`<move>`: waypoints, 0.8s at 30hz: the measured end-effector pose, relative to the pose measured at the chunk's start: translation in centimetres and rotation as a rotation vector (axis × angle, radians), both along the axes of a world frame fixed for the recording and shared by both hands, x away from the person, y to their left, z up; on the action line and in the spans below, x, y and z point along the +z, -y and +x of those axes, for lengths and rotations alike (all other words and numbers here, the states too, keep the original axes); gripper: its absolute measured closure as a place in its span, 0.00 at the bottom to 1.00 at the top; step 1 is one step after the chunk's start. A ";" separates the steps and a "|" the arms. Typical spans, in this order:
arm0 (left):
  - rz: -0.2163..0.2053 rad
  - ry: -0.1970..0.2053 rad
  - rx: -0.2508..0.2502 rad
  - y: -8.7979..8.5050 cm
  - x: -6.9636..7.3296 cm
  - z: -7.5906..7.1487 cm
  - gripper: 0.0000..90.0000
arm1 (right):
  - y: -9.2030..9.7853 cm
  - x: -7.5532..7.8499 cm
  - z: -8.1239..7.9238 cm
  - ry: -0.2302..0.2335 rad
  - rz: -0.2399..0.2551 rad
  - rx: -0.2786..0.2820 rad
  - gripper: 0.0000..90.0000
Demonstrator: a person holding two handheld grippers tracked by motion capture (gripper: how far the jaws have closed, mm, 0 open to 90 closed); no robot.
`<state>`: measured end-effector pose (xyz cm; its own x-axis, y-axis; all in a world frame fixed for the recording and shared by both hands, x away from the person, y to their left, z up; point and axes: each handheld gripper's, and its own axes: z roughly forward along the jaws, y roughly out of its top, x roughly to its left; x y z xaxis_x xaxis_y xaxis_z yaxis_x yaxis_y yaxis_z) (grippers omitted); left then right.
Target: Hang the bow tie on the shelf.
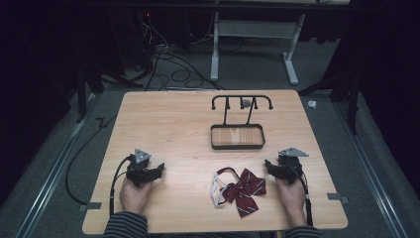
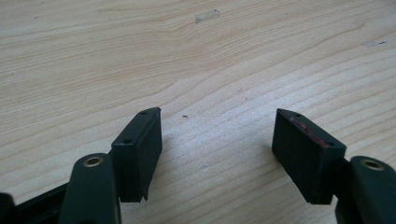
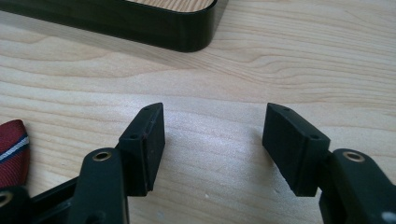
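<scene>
Start step: bow tie (image 1: pixel 241 190) flat on table (image 1: pixel 168 129) between left gripper (image 1: pixel 157 171) and right gripper (image 1: pixel 269 165), both jaws wide, empty; next, probably right closing in on tie, then stand (image 1: pixel 237 136).

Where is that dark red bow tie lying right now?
In the high view the bow tie lies on the table near its front edge, just left of the right gripper and nearer than the black rack.

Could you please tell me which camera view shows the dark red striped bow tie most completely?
The high view: the dark red striped bow tie lies whole on the wooden table, white strap looped beside it. The right gripper view catches just one red tip at its left edge. The left gripper view looks at bare tabletop.
</scene>
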<state>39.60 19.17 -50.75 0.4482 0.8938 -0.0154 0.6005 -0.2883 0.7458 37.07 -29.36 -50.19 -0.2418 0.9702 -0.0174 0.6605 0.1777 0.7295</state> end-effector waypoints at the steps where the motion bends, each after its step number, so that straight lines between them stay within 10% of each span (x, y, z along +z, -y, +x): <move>1: 0.000 0.000 0.000 0.0 0.0 0.0 0.37 | 0.0 0.0 0.0 0.000 0.001 0.001 0.45; 24: -0.002 -0.005 -0.011 0.0 0.0 0.0 0.35 | 0.0 0.0 0.0 -0.002 0.002 0.001 0.44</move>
